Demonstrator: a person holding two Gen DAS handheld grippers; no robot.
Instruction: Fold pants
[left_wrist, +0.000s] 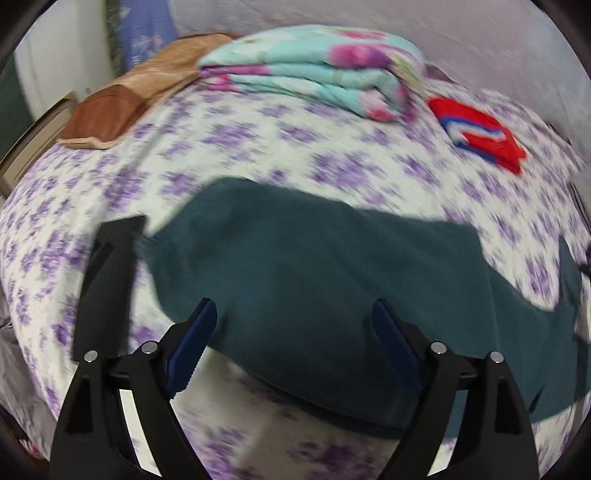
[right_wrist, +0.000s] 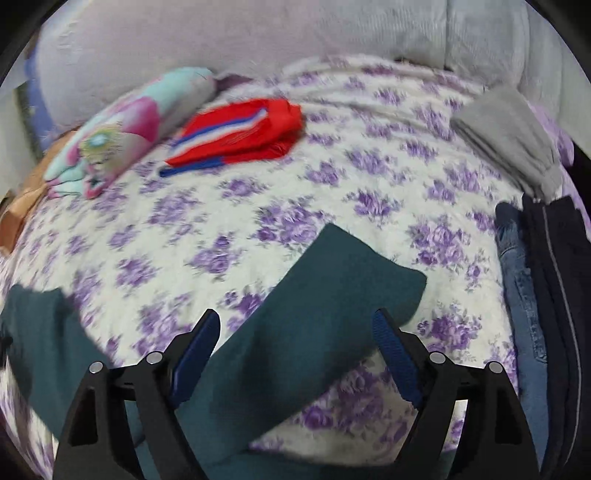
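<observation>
the teal pants lie spread on the floral bedsheet, which serves as the landmark here. left wrist view: left gripper hovers over the near part of the pants, jaws wide apart, nothing between the blue pads; whether the tips touch the cloth cannot be told. a black strip lies on the sheet just beside the pants' edge. at the far side of the sheet sit a folded floral blanket, a brown pillow and a folded red garment.

right wrist view: right gripper is also spread open and empty, above a pant leg that runs diagonally across the sheet; another teal part lies apart from the leg. toward the far right of the sheet are a grey folded garment, then jeans and dark clothes stacked side by side. both views are motion-blurred.
</observation>
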